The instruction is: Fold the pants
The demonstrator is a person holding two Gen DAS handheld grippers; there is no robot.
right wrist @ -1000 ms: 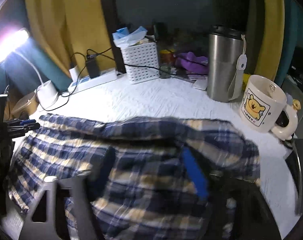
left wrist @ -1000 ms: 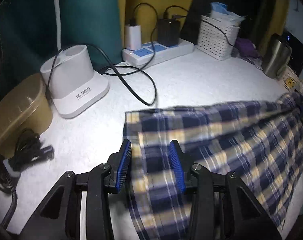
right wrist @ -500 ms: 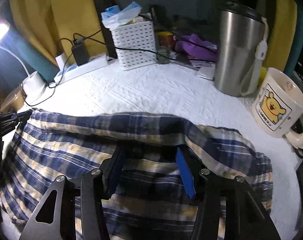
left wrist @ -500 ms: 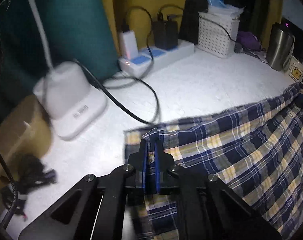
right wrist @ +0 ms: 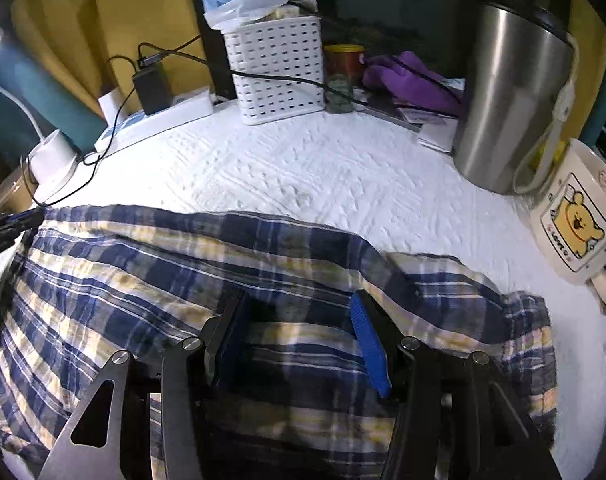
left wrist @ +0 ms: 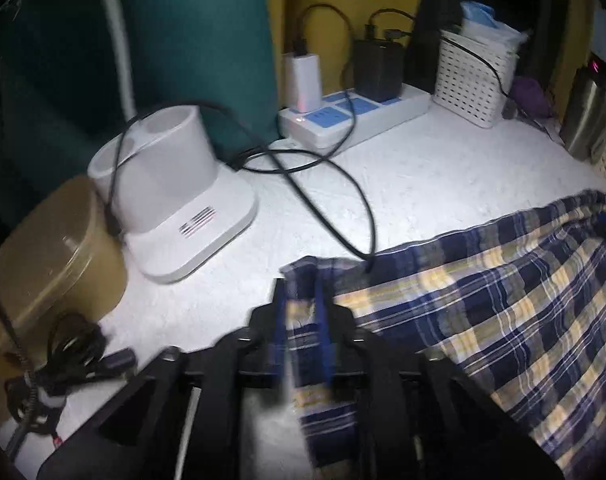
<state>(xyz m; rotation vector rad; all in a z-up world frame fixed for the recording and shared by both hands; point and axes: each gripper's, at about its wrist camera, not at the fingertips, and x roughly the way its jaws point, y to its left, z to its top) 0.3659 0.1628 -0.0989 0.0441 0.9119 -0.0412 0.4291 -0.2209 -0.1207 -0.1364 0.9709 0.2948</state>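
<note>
Blue, yellow and white plaid pants [left wrist: 483, 300] lie spread on the white tablecloth [right wrist: 303, 172]. My left gripper [left wrist: 301, 296] is at their far left corner. Its jaws are opening, a narrow gap shows between the blue pads, and the corner of cloth stands loosely in that gap. My right gripper [right wrist: 297, 312] rests low on the pants [right wrist: 143, 280] near their right end, jaws open wide. Fabric lies flat between its pads, and a fold of cloth covers the fingertips. The left gripper [right wrist: 11, 220] also shows at the left edge of the right wrist view.
A white lamp base [left wrist: 175, 200], power strip [left wrist: 355, 116] and loose black cable [left wrist: 323, 208] sit just beyond the pants' left corner. A tan round box [left wrist: 51, 252] is at far left. White basket [right wrist: 279, 68], steel tumbler [right wrist: 511, 92] and bear mug [right wrist: 575, 224] stand at the back right.
My left gripper closed on the pants' corner, carried it a little toward the cable, and has now loosened. My right gripper came down and forward onto the pants.
</note>
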